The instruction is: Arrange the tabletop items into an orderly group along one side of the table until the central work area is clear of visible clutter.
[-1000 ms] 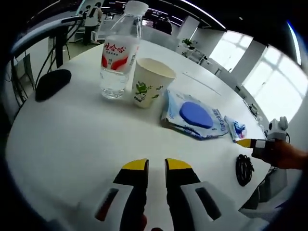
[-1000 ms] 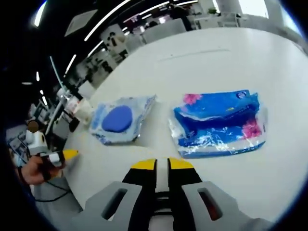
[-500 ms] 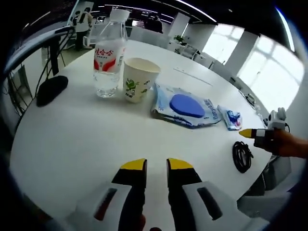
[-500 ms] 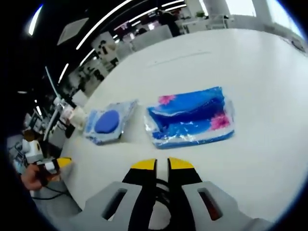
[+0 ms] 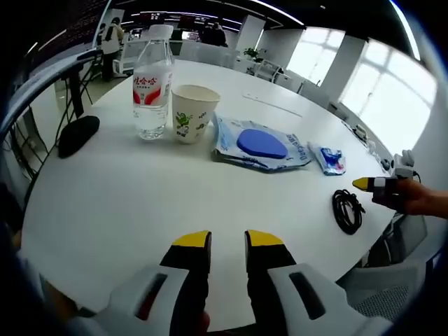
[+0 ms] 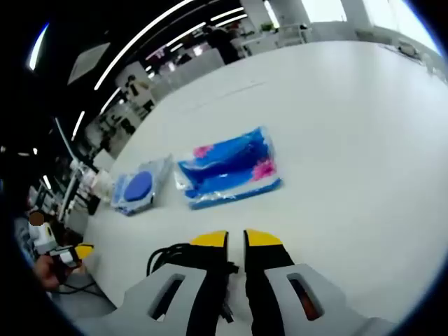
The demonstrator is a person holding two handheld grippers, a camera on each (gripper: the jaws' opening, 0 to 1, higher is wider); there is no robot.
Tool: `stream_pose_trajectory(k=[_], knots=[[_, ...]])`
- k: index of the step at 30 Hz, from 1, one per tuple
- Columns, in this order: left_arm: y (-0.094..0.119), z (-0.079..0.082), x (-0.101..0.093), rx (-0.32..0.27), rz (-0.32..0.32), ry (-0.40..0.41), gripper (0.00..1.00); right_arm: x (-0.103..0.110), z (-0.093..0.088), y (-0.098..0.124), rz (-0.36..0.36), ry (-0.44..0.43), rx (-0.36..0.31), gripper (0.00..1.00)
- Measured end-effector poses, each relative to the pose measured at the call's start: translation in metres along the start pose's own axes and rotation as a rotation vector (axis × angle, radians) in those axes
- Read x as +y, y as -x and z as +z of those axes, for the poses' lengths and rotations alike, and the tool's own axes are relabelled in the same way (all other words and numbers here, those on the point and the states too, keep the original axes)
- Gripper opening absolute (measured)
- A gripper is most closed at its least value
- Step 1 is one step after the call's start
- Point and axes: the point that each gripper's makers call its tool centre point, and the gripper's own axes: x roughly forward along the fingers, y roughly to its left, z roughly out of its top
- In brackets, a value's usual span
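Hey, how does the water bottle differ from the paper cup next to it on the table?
The water bottle is clear plastic with a red and white label; the paper cup is opaque, pale, with a green print. The bottle stands taller than the cup. The bottle is closed by a white cap, while the cup is open at the top. Both stand upright side by side on the white table, next to the blue-lidded wipes pack.

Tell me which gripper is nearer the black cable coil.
Right. The black cable coil lies just beside the right gripper; the left gripper sits well off along the table edge.
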Motion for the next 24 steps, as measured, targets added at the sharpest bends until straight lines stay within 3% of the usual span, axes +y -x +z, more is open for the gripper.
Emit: stream_pose_trajectory(k=[14, 24], knots=[[0.013, 0.002, -0.01, -0.015, -0.011, -0.029, 0.19, -0.026, -0.01, 0.015, -0.059, -0.069, -0.024, 0.06], [0.02, 0.004, -0.015, -0.03, -0.024, -0.062, 0.21, -0.037, -0.008, 0.021, -0.096, -0.064, -0.026, 0.08]])
